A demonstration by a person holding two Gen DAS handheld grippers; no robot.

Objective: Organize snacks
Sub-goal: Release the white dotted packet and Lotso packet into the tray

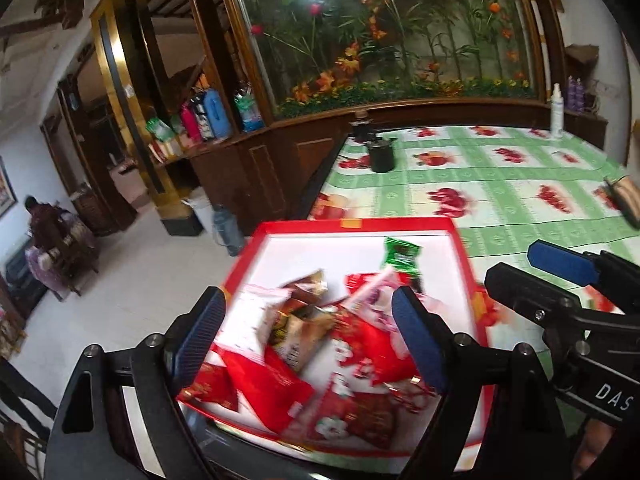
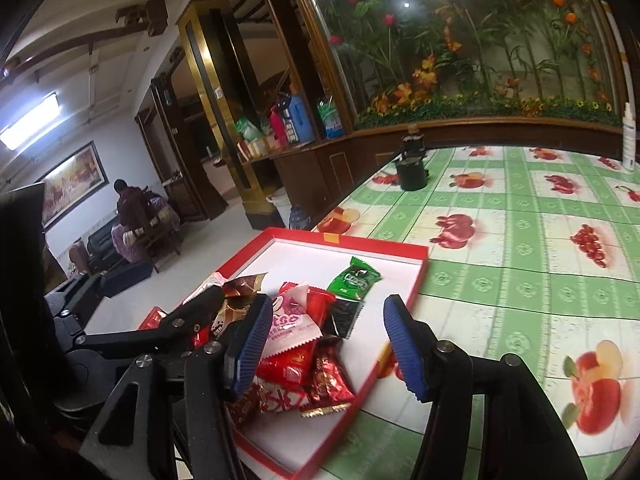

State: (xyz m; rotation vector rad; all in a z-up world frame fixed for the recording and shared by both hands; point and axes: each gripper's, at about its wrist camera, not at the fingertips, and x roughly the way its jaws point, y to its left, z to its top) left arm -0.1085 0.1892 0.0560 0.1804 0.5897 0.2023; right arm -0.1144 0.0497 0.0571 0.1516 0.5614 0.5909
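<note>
Snacks [image 2: 304, 344] lie in a heap in the near part of the red tray [image 2: 416, 276], which sits at the table's corner. My left gripper [image 1: 308, 340] hangs over them with jaws wide and empty. My right gripper [image 2: 324, 344] is half open, also empty. One green packet [image 2: 354, 280] lies apart, further in. Beyond stands a black pot [image 2: 412, 174] on the green tablecloth [image 2: 520, 280].

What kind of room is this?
Probably a dining or living room in a home: a table with a fruit-print tablecloth, a wooden cabinet with fake flowers behind glass, and a sofa farther back.
</note>
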